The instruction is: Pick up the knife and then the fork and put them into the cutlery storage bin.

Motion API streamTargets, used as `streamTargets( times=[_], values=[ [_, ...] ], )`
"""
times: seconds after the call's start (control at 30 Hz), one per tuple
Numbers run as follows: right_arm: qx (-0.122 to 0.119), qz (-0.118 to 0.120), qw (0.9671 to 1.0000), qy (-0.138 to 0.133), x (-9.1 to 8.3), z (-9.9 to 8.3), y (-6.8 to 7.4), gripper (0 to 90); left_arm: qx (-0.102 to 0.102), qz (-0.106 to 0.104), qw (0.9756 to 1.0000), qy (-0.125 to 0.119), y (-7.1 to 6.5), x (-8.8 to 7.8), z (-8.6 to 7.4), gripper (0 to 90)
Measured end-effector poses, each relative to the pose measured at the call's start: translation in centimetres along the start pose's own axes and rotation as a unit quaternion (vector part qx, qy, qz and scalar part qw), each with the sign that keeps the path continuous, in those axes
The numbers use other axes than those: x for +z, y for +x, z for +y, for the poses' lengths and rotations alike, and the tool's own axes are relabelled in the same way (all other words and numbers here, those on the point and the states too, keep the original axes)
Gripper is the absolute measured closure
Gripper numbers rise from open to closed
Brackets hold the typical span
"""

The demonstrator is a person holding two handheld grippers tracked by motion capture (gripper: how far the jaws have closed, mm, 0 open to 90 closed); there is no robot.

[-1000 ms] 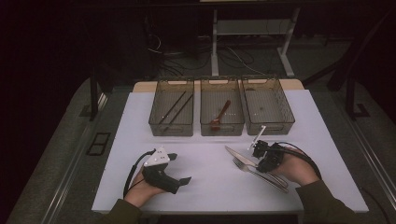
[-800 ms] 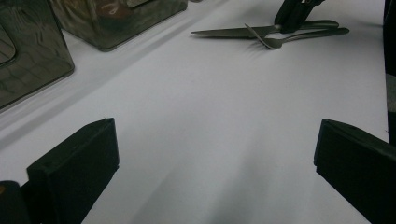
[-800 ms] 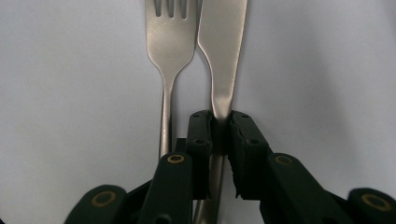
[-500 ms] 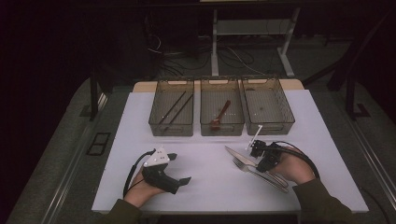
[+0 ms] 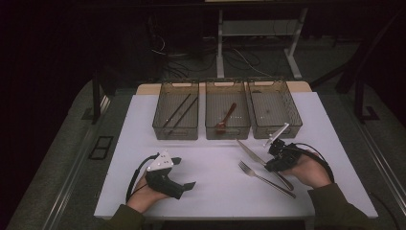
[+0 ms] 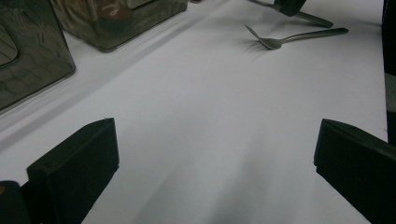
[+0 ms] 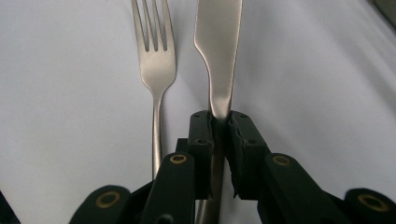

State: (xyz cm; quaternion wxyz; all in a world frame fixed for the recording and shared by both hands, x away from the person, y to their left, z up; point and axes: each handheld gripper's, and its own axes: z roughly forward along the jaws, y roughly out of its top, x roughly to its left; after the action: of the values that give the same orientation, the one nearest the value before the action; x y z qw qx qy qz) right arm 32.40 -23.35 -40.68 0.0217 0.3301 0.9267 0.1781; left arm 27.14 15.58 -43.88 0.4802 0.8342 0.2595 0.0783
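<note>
Table top: plain white, no pattern. Three bins at its far edge: smoky translucent grey-brown, fine grid texture on the floors. Middle bin holds a reddish-brown spoon. Knife and fork near the bins: bare silver metal. Right gripper: matte black, brass-coloured rivets. Left gripper: black, pale grey top plate.

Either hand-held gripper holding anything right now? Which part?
The right hand-held gripper is shut on the table knife, clamped where the blade narrows into the handle. The left hand-held gripper is open, holding nothing.
</note>
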Motion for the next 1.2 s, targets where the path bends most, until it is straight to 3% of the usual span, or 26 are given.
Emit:
streamTargets(
  times=[0.2, 0.43, 0.73, 1.0, 1.2],
  values=[
    [0.002, 0.012, 0.9988, -0.048, -0.9, -0.6, -0.6, 79.2, 0.001, -0.003, 1.0, 0.0, 0.0, 0.0, 0.0, 0.0],
    [0.012, 0.019, 0.9946, -0.102, -2.0, -1.3, -1.1, 79.6, 0.002, -0.004, 1.0, 0.001, 0.0, 0.0, 0.0, 0.0],
    [0.037, 0.019, 0.9855, -0.165, -2.6, -2.3, -2.3, 79.8, 0.002, -0.004, 1.0, 0.0, 0.0, 0.0, 0.0, 0.0],
    [0.051, 0.015, 0.9742, -0.219, -3.9, -2.7, -2.8, 79.7, 0.003, -0.006, 1.0, 0.0, -0.1, 0.0, 0.0, 0.0],
    [0.055, 0.007, 0.9688, -0.242, -5.0, -2.5, -3.2, 79.7, 0.001, -0.006, 0.9999, -0.009, 0.0, -0.1, 0.0, 0.0]
  ],
)
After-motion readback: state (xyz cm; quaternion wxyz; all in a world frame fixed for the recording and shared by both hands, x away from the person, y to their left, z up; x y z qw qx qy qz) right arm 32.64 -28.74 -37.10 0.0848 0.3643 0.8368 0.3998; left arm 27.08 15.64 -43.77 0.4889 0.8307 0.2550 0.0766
